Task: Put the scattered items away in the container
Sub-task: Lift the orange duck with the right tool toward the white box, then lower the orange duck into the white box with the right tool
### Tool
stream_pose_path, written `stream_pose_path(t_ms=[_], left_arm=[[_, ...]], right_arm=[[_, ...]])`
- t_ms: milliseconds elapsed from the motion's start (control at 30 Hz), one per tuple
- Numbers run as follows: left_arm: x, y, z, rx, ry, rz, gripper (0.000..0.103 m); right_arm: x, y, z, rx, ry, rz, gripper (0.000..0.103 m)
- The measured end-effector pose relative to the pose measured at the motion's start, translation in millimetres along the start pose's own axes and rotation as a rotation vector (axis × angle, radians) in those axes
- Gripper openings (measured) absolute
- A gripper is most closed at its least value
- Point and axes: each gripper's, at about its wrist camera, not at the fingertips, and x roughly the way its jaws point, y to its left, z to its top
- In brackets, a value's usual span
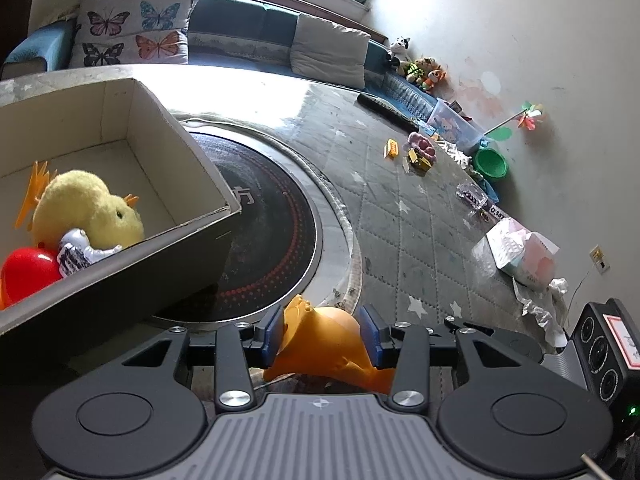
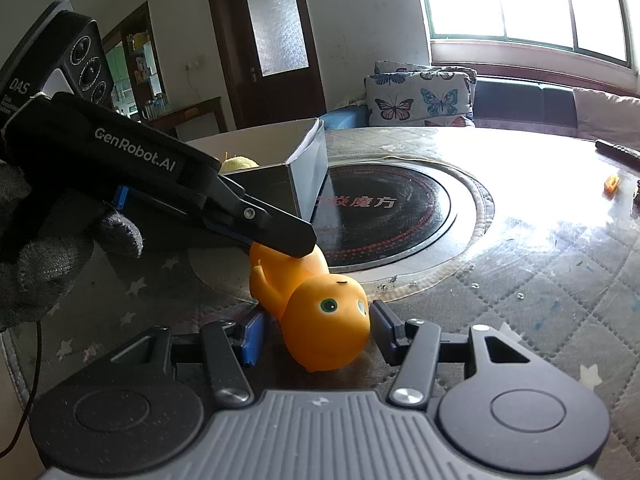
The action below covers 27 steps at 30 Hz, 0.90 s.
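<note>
Your orange toy lies on the bench beside the box. Left gripper fingers stand apart around its body; right gripper fingers flank its head, contact unclear. Its underside is hidden.

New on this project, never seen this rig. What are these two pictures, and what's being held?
There is no robot: a person's gloved hand carries a two-finger gripper, one in each hand. Each picture comes from a fisheye camera on one gripper, looking along its fingers.

The left gripper and the right gripper both straddle an orange toy lying on the table. The right one seems closed on its head. Whether the left one's pads press on the body is unclear.

Beside them stands a cardboard box holding a yellow plush, a red ball and a small figure.
</note>
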Motion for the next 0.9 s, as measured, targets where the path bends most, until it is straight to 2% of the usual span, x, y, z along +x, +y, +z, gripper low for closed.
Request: stream_pose_path(t_ms=[167,233,533,900], left_arm=[[-1,0,-2,-0.014,-0.006,0.006,0.047],[-1,1,-2,-0.030,-0.013,0.006,0.047],[-11,0,-14,-0.085,-0.052,0.013,0.045],[-55,5,-38,-0.133,-0.139,0.039,0.045]], right_arm=[[0,2,0,-0.007,-0.002,-0.005,0.054],[-1,3,0,-0.013,-0.004,-0.004,0.051],[-7,14,-2,-0.057,-0.005,-0.027,0.050],[-18,46,7,-0.142,-0.014,0.017,0.050]])
